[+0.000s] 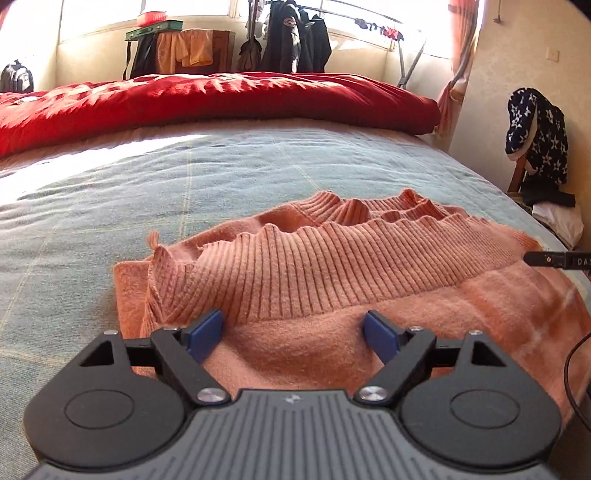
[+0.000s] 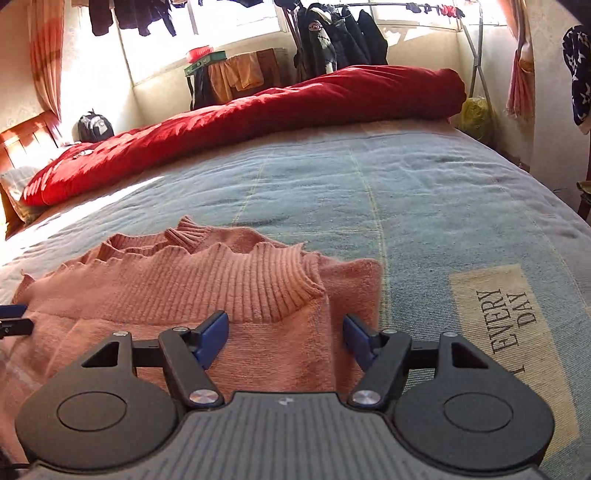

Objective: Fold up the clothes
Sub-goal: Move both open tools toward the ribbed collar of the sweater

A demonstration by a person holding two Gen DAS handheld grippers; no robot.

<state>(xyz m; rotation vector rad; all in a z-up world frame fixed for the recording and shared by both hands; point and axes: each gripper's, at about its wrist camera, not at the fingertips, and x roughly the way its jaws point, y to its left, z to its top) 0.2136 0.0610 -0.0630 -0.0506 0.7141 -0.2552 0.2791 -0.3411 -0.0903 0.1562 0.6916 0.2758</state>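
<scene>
Both my left gripper (image 1: 293,332) and right gripper (image 2: 284,334) gape empty over the folded salmon-pink ribbed knit sweater (image 1: 332,266) – a shallow pinch could drag its top layer askew.

A beige printed patch (image 2: 513,332) on the blue-grey bedspread (image 2: 424,192) carries dark capital letters, "EVERY DAY", turned on their side so they read from the bottom up. It sits at about four o'clock in the right wrist view; a further stroke below "EVERY" (perhaps part of another word) cannot be made out.

In the left wrist view, at three o'clock, a black gripper finger (image 1: 557,259) entering from the edge shows white letters "DAS", cut off by the frame.

A round red-and-white badge on a dark jacket (image 2: 317,27) hanging at twelve o'clock is too small to read.
</scene>
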